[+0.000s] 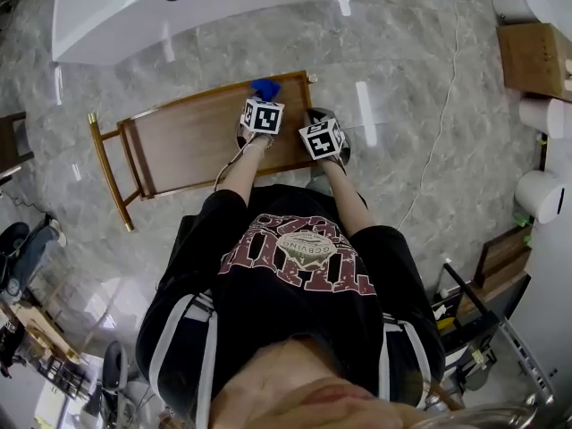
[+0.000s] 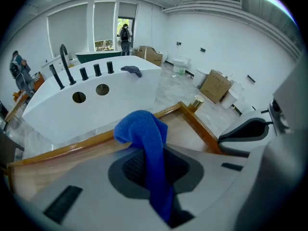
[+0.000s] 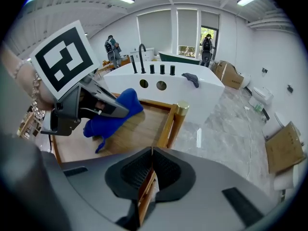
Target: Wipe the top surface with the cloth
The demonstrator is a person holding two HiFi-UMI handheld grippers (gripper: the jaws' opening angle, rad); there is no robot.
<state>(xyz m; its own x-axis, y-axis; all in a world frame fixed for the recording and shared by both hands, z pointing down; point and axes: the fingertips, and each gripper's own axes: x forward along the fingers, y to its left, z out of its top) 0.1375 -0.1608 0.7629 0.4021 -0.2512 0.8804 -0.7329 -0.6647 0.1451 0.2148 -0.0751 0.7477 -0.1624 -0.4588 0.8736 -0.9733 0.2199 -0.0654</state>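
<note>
Left gripper: fingers clamp blue cloth over wooden counter; right gripper: fingers grip counter's raised rim near corner post

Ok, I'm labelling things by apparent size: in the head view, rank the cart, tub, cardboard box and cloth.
1. The cart and the tub look about alike. The picture's edge cuts off the tub, so I won't rank them.
2. The cardboard box.
3. The cloth, the smallest.

Grey left claw and right claw bear black-and-white marker cubes; the shirt is black, printed.
</note>
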